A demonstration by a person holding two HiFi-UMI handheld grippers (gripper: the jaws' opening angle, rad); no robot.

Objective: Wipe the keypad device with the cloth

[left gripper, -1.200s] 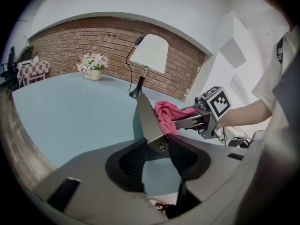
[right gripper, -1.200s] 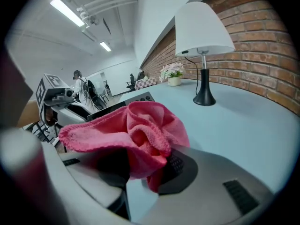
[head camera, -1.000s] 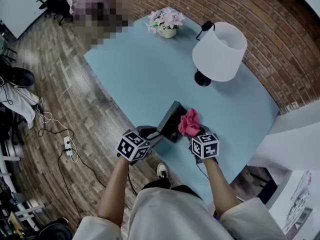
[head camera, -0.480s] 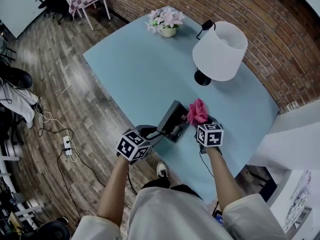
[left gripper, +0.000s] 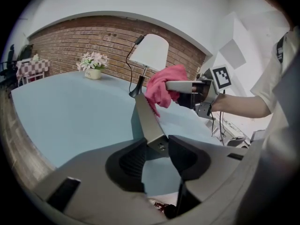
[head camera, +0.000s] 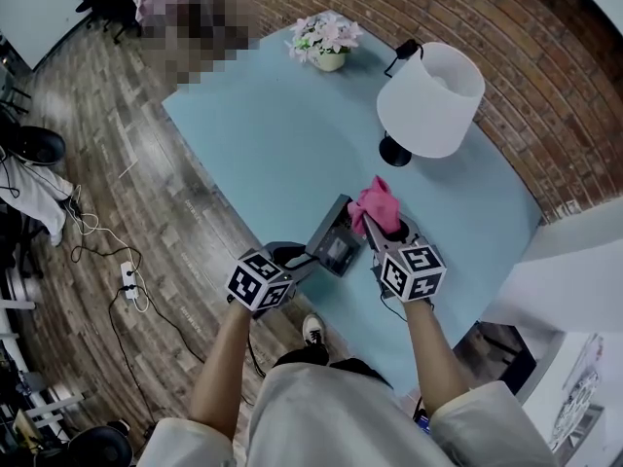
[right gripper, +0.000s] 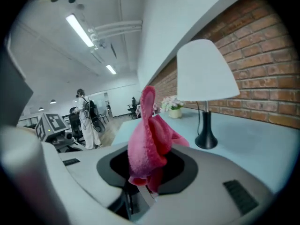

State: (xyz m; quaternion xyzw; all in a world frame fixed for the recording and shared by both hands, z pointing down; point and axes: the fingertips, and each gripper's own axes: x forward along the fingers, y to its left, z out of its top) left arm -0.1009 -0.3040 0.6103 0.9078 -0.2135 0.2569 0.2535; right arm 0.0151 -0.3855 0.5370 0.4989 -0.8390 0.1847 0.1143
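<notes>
Head view: right gripper (head camera: 386, 233), clamped on the pink cloth (head camera: 375, 202), has risen off the keypad device (head camera: 336, 244) toward 1 o'clock — one stroke likely over. The left gripper (head camera: 308, 258) pinches the device's edge, holding it tilted at the table's (head camera: 263, 134) 6 o'clock edge.

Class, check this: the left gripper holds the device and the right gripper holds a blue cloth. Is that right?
No: the cloth is pink, not blue, as the right gripper view shows. The left gripper does hold the device.
</notes>
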